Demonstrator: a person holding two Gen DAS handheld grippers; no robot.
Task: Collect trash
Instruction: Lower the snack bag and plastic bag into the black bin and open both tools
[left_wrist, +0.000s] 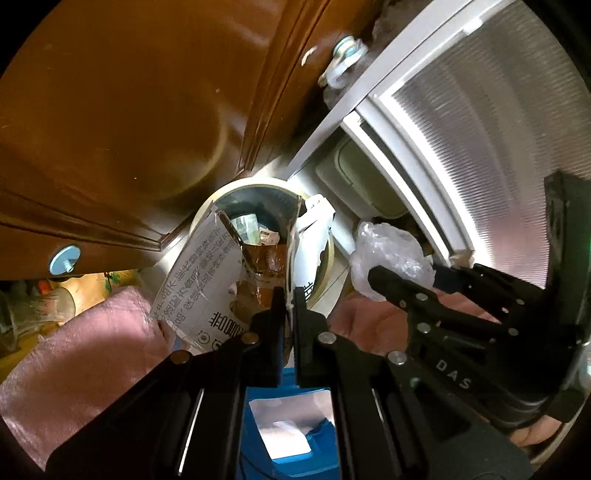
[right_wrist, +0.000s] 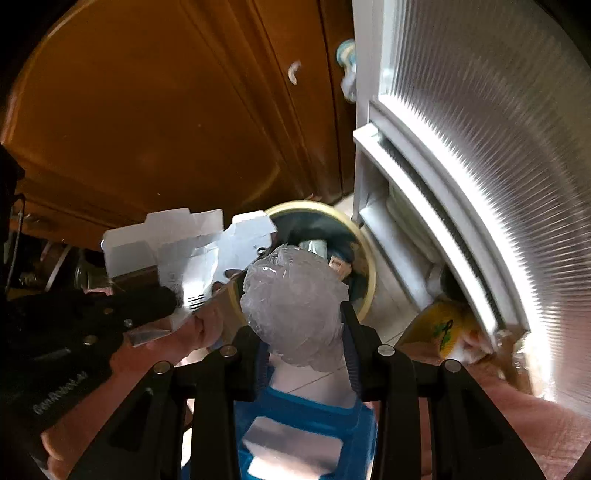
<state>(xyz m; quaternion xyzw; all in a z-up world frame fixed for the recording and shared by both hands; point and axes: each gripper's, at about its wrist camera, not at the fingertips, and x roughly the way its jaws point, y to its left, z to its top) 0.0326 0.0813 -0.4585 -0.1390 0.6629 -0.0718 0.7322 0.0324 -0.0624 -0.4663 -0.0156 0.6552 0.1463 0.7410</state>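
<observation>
Trash fills both tools: the left tool (left_wrist: 290, 295) is clenched on the edge of a flattened white carton (left_wrist: 195, 280) printed with dark characters, its brown inner face (left_wrist: 267, 269) showing between the torn flaps, and the right tool (right_wrist: 301, 325) is grasping a crumpled ball of clear plastic film (right_wrist: 295, 299) between its two fingers. Both point steeply down at a round bin (left_wrist: 325, 258) with a pale yellow rim and a dark inside, where some scraps of paper and packaging (left_wrist: 251, 227) already lie. The carton hangs over the near side of the bin's mouth, and the plastic ball is just beside the rim in the left wrist view and over the opening in the right wrist view. In the right wrist view a bare hand (right_wrist: 192, 332) holding the left tool shows at the left. Behind the bin stands a brown wooden cabinet door (left_wrist: 129, 110); to its right is a white-framed door with ribbed glass (right_wrist: 480, 166). A pink fuzzy cloth (left_wrist: 74, 350) lies at the lower left, and a yellow bag (right_wrist: 447, 328) sits on the floor by the door frame.
</observation>
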